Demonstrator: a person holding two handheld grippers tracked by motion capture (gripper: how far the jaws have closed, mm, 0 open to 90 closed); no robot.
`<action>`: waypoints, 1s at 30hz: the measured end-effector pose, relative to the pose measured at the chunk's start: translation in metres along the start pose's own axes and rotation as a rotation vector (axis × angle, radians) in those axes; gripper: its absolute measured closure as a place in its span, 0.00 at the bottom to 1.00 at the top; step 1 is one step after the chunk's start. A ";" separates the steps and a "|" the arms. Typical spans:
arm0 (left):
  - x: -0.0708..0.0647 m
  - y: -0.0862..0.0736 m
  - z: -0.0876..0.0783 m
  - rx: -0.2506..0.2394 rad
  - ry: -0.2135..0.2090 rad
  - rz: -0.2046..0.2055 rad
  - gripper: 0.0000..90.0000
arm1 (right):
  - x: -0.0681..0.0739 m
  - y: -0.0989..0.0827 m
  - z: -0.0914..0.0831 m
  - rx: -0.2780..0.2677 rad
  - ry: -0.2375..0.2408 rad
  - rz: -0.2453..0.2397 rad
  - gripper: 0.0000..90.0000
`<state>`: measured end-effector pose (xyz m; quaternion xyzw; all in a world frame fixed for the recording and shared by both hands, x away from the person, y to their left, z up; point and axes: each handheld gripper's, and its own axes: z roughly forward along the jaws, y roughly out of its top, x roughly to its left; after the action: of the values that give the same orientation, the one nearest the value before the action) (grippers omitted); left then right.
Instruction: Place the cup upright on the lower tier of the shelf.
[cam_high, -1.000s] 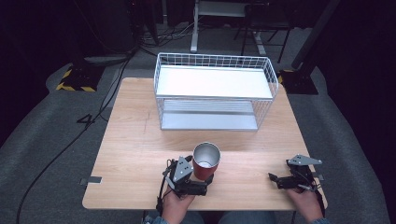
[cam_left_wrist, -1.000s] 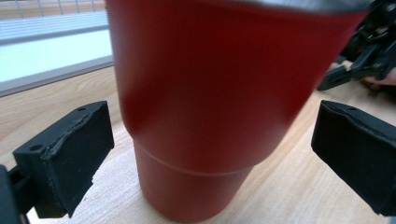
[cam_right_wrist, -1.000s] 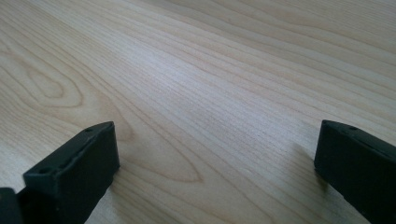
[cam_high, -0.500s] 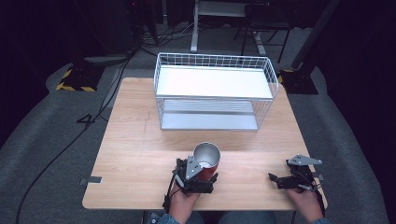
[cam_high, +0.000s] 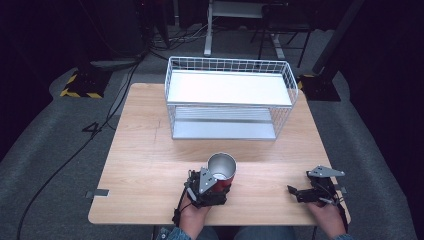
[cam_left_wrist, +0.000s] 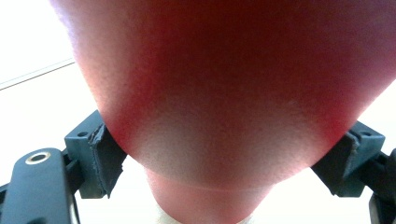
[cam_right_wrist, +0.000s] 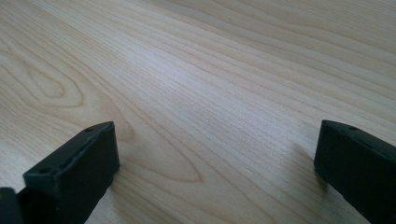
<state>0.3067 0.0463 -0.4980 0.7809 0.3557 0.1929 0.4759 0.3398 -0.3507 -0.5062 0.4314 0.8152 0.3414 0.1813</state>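
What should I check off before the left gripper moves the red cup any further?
1. Left gripper shut on the red metal-lined cup: ok, both pads press its sides.
2. Cup upright: ok.
3. Cup off the light wooden table: cannot tell.
4. Right gripper out of the way: ok, open and empty near the right edge.
5. White wire basket rack with a bare top shelf: ok.
6. Cup contents: cannot tell.
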 end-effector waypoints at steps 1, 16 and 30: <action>0.000 0.000 0.000 0.000 0.000 0.003 0.18 | 0.000 0.000 0.000 -0.001 0.001 0.000 0.01; 0.003 0.020 -0.005 -0.018 -0.038 0.001 0.18 | 0.001 0.000 -0.001 -0.009 0.008 -0.006 0.04; 0.028 0.054 0.003 -0.018 -0.056 -0.010 0.18 | 0.000 0.000 -0.001 -0.010 0.008 -0.006 0.04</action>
<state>0.3473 0.0500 -0.4532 0.7797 0.3446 0.1720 0.4938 0.3388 -0.3509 -0.5058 0.4266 0.8155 0.3465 0.1815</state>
